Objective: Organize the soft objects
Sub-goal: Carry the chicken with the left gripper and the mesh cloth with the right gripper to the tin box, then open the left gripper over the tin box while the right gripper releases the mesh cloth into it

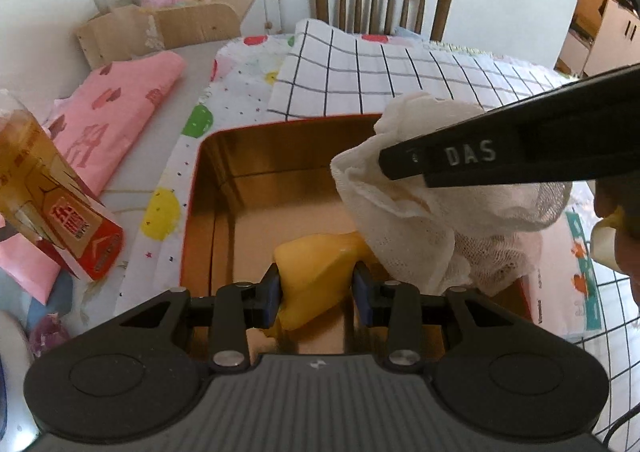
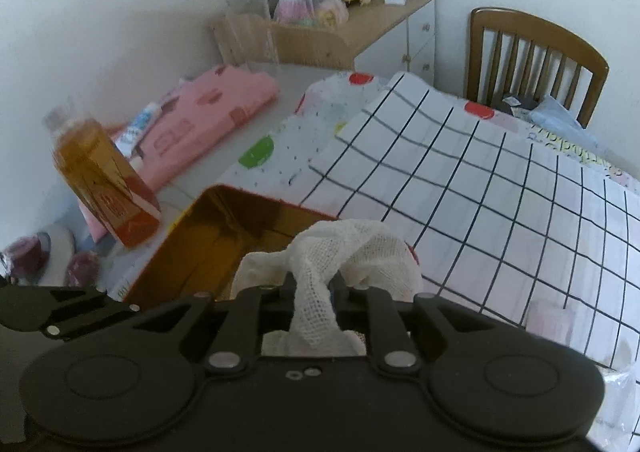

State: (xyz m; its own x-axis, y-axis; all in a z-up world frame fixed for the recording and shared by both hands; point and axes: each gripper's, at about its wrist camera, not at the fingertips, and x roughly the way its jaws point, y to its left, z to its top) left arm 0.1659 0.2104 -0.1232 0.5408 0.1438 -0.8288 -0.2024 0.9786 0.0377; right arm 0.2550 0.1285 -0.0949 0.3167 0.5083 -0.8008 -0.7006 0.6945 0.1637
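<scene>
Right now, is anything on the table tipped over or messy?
Nothing is spilled. The amber bottle by the pink cloth looks tilted, but that may be the fisheye lens. The checked cloth lies rumpled over the dotted one.

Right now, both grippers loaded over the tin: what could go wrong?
1. The white gauze cloth is pinched by only a thin bunched strand in the right gripper; most of it hangs loose and could slip or drape over the red tin's rim instead of landing inside.
2. The right gripper sits close above the left gripper, which holds the yellow sponge; they could collide, or the gauze could snag the left fingers.
</scene>
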